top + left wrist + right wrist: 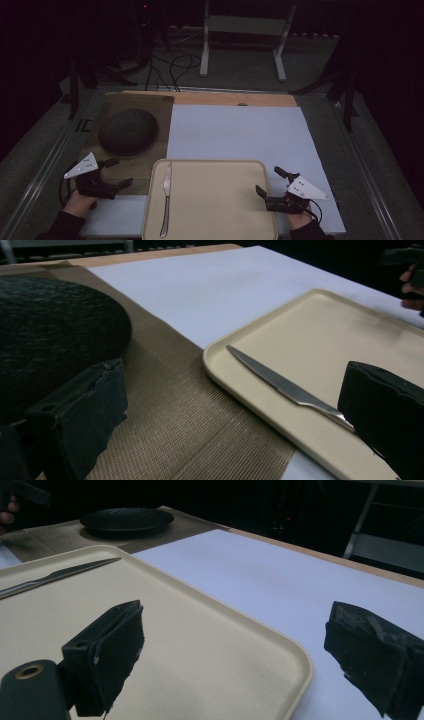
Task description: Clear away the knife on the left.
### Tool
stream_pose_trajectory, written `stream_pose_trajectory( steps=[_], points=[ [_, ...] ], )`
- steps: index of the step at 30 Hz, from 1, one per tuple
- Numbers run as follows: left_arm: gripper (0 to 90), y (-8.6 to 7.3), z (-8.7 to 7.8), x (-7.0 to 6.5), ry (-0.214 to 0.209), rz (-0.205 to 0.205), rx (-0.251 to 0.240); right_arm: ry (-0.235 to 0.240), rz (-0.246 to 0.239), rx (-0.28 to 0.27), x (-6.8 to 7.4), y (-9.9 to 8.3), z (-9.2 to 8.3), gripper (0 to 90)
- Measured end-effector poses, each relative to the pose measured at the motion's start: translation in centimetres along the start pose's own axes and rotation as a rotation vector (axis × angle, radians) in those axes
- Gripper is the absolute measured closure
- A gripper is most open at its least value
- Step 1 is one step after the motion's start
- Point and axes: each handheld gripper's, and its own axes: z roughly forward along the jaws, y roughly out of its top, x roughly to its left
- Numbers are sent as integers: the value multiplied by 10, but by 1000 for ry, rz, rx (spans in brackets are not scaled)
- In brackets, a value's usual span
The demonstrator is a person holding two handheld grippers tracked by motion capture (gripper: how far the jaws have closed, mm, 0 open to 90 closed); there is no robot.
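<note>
Knife (166,199) lies along the left side of a cream tray (220,220), blade pointing away from the person, handle toward the near edge. The tray sits at the near middle of the table, resting on a white sheet (240,130) that covers the table's centre and right.

In the left gripper view, the knife (285,386) shows a serrated blade and a plain metal handle, flat on the tray (320,340).

To the left, a brown woven mat (112,150) holds a dark, round, textured plate (128,131). A strip of bare wooden table (235,98) shows at the far edge.

The left gripper (112,172) hovers above the mat's near edge, just left of the tray, jaws spread wide and holding nothing. The right gripper (269,182) sits at the tray's right edge, jaws likewise spread wide and empty; in its own view one jaw hangs above the tray (200,645) and the other above the white sheet (280,575).

Beyond the table, the room is dark, with cables and a white metal frame (245,30) on the floor.
</note>
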Motion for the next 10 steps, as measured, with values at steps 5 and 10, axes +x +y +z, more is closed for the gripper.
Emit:
stream_pose_trajectory(
  steps=[5, 10],
  points=[
    [1, -6, -2, -2, 6, -12, 5, 1, 1, 0, 0, 0, -1, 88],
    [1, -7, -1, 0, 13, -30, -16, 2, 2, 2, 0, 0, -1, 88]
  ],
)
